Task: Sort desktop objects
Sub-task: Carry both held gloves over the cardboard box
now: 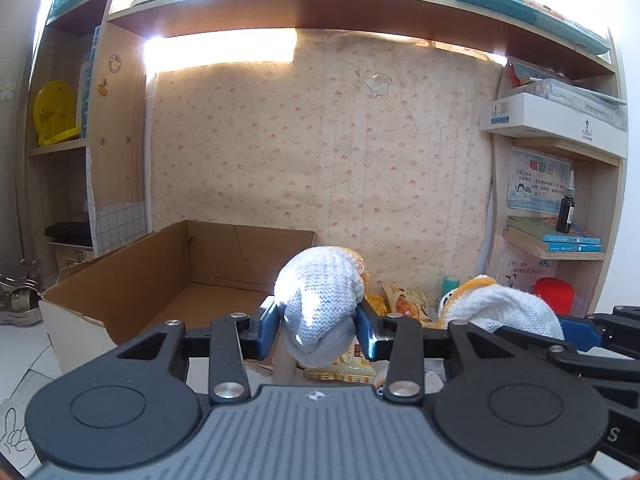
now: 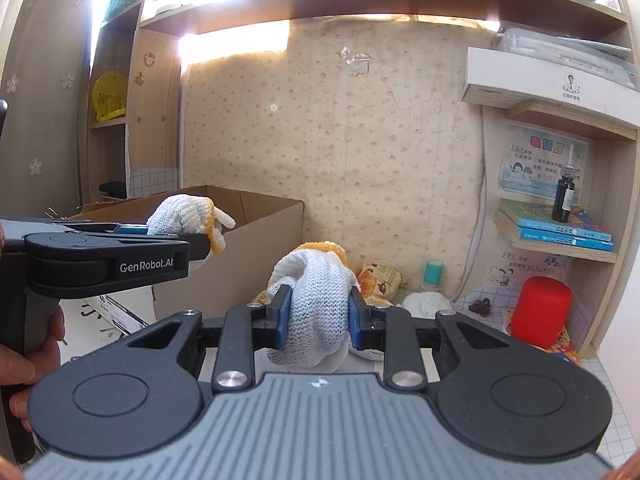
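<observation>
While I watch both wrist feeds, the scene reads like this.
Cardboard box: I see the open carton (image 1: 168, 280) on the table (image 2: 616, 392), left of both grippers, against the papered back wall.
Left gripper: my left gripper (image 1: 318, 330) has its blue fingers (image 1: 267, 330) pinching a white knit glove (image 1: 320, 304), held up off the table near the carton's right wall.
Right gripper: my right gripper (image 2: 318, 318) has its fingers (image 2: 283, 316) squeezed onto a second white glove (image 2: 316, 304) with an orange cuff, also held clear of the table.
Red canister: it (image 2: 540, 310) stands at the right, under the shelves.
Snack packet: it (image 2: 376, 280) lies just behind the second glove.
Dark bottle: it (image 2: 564, 196) stands upright on stacked books (image 2: 560, 228).
</observation>
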Motion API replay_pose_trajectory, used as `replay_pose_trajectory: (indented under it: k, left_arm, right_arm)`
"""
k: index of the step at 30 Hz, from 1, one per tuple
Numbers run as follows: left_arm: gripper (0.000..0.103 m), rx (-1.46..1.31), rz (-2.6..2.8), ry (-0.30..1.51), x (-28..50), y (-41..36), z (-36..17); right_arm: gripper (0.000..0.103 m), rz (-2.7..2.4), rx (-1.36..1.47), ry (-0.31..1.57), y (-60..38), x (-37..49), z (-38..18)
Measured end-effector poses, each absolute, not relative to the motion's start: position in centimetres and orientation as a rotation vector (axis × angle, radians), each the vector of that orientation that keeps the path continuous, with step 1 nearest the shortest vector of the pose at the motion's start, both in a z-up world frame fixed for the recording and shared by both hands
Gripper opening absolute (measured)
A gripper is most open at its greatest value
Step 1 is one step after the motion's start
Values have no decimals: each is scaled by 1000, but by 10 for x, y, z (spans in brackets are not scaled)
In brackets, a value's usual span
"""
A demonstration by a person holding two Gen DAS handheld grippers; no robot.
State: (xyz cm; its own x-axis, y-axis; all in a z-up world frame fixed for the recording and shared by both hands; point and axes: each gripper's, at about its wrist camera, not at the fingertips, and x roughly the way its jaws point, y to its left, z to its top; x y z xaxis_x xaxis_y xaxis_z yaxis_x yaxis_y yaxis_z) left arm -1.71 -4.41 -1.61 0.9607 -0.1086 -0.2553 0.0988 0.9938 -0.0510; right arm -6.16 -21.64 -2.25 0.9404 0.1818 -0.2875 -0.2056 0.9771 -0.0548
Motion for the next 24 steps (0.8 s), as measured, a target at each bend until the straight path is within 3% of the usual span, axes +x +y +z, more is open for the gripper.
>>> replay_pose_trajectory:
  k: [24]
  left_arm:
    - [42, -91, 50, 320, 35, 75, 7]
  right_arm:
    - [28, 430, -87, 258, -100, 35, 22]
